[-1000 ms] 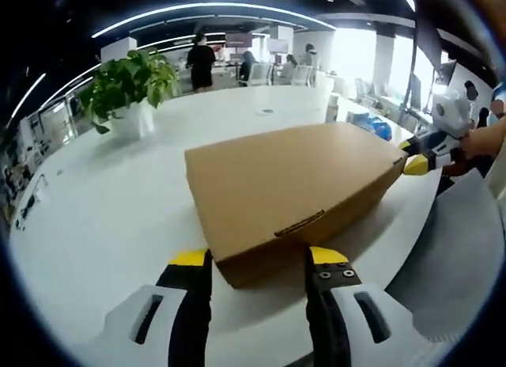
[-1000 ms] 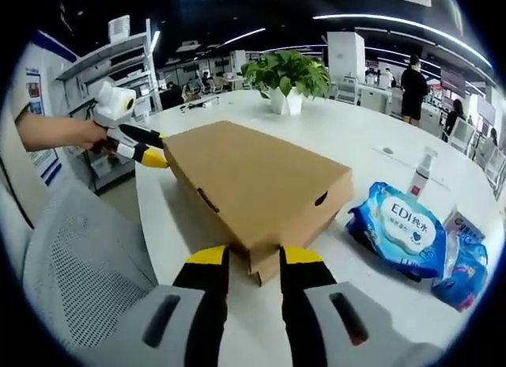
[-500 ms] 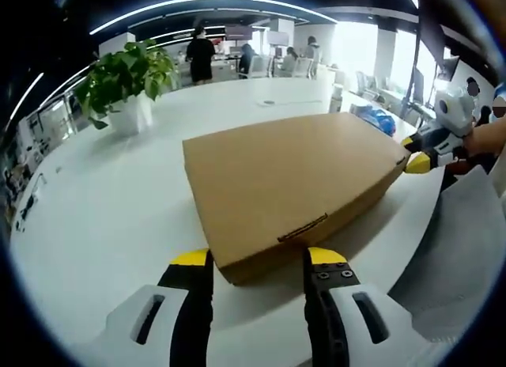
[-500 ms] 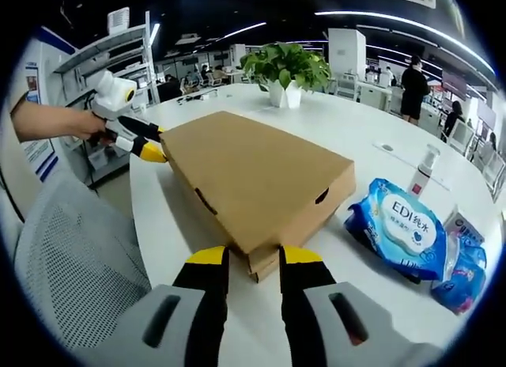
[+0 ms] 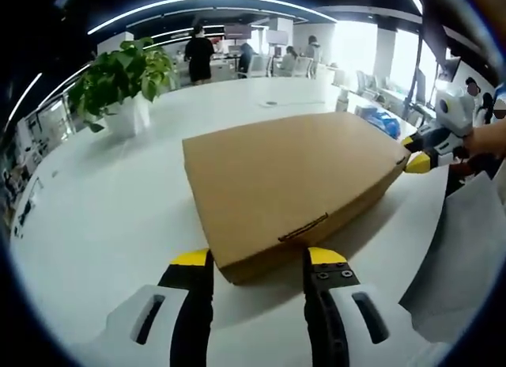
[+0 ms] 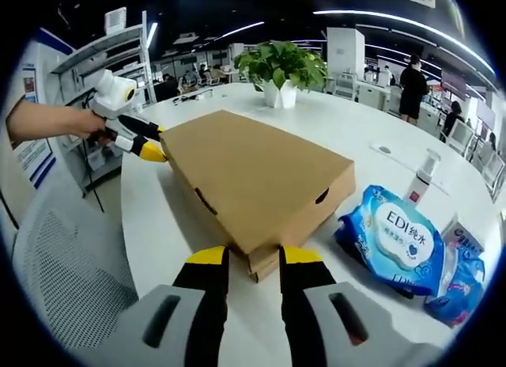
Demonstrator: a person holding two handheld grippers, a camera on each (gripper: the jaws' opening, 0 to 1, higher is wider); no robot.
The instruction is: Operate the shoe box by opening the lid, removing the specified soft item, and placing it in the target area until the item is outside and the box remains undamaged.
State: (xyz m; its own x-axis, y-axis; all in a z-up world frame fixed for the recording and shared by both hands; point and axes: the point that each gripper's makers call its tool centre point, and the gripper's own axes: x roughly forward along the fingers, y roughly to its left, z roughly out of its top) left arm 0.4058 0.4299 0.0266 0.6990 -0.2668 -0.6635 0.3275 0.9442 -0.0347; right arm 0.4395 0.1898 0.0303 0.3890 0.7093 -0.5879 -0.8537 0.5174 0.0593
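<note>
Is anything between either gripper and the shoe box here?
Nothing visible. The left gripper straddles one corner of the closed box; the right gripper straddles the opposite corner, its fingers open.

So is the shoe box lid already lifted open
No, the lid of the shoe box lies flat and closed on the white table, with the right gripper at its near corner.

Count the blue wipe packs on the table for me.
2 that I can tell: the big EDI pack right of the box, and a second pack beside it at the view's edge, partly cut off. More may sit beyond.
</note>
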